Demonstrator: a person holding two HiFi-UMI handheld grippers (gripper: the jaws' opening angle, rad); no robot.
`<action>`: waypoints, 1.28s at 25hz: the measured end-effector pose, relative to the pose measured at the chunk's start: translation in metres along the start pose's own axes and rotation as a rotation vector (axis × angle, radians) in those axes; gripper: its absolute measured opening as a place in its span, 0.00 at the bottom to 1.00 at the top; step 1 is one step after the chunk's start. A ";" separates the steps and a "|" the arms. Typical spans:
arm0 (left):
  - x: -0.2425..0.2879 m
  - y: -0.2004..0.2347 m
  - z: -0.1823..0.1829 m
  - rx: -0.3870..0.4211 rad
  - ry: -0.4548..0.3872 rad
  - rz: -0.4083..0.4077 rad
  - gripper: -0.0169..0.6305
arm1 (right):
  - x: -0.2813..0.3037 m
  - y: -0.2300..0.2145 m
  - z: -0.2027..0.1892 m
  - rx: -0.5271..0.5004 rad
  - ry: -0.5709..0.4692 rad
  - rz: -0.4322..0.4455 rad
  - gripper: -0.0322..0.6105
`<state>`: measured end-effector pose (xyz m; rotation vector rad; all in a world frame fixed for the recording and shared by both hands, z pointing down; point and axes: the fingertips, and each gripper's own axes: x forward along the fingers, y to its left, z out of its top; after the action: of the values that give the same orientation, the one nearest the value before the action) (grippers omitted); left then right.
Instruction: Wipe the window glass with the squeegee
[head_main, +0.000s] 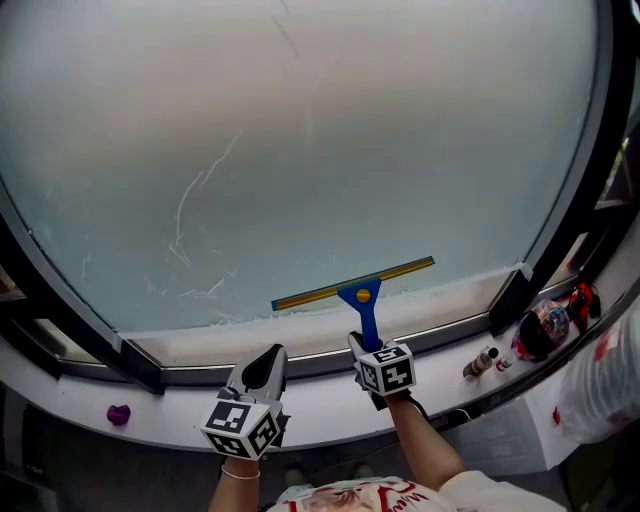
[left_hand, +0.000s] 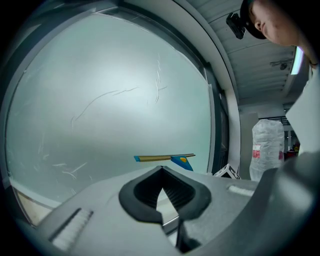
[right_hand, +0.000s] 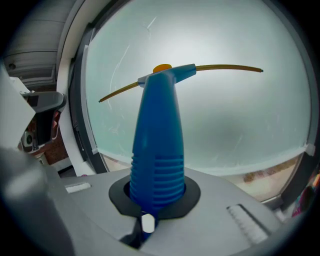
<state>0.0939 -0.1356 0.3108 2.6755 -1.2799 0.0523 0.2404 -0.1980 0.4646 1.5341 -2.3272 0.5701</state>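
Now, squeegee (right_hand: 156, 145) clamped in right hand-held gripper (right_hand: 155, 196)

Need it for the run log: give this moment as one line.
right gripper: shut on squeegee handle | blade: low on window glass | left gripper: shut, empty

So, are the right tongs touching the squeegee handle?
Touching. The right gripper view shows the right tongs shut round the ribbed base of the blue squeegee handle, with no gap on either side.
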 end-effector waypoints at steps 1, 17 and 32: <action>-0.003 0.004 0.011 0.013 -0.019 -0.005 0.03 | 0.001 0.007 0.020 -0.016 -0.032 0.002 0.09; -0.011 0.063 0.209 0.324 -0.126 -0.146 0.03 | -0.050 0.115 0.411 -0.274 -0.319 0.002 0.09; -0.042 0.084 0.200 0.337 -0.128 -0.195 0.03 | -0.050 0.095 0.499 -0.121 -0.266 -0.147 0.09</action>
<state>-0.0062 -0.1890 0.1212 3.1265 -1.1230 0.0783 0.1586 -0.3628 -0.0116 1.7967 -2.3581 0.1944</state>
